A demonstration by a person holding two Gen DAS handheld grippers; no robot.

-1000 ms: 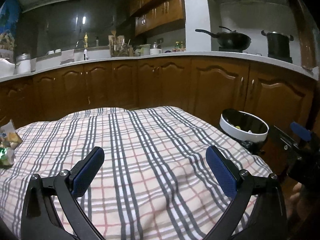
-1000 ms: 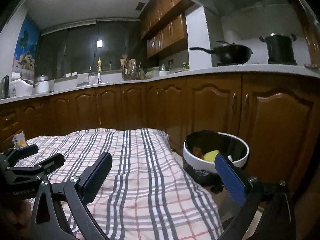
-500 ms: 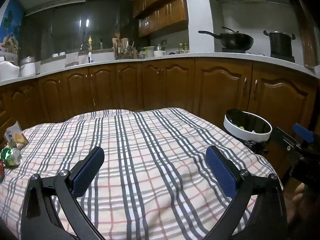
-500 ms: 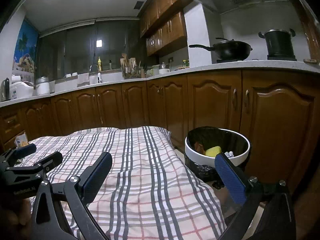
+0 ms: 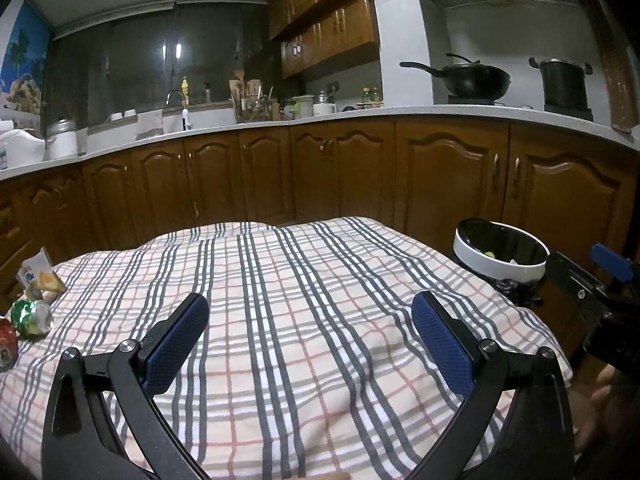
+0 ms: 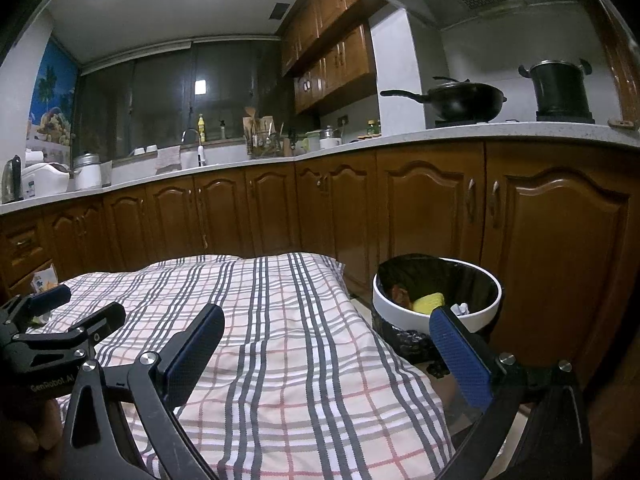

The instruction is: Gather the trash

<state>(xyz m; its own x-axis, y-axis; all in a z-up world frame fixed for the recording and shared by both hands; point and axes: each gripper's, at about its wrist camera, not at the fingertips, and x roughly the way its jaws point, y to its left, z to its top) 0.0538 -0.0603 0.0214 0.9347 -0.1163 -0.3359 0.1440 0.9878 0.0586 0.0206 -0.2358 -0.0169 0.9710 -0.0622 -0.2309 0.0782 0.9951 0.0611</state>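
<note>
A crushed green can [image 5: 31, 317], a red can [image 5: 6, 345] and a small snack packet [image 5: 40, 276] lie at the left edge of a table covered by a plaid cloth [image 5: 304, 312]. A white-rimmed trash bin with a black liner [image 6: 438, 296] stands on the floor right of the table and holds yellow and white scraps; it also shows in the left wrist view [image 5: 500, 250]. My left gripper [image 5: 306, 334] is open and empty over the cloth's middle. My right gripper [image 6: 326, 346] is open and empty over the cloth's right edge, its right finger near the bin.
Brown kitchen cabinets [image 6: 432, 208] run behind the table under a white counter [image 5: 440, 114]. A wok [image 6: 460, 100] and a pot [image 6: 560, 86] sit on the stove. A sink and utensils stand at the back.
The left gripper's view has swung left and pulled back a little, bringing the cans and packet further into view. The right gripper has barely moved. Both stay open.
</note>
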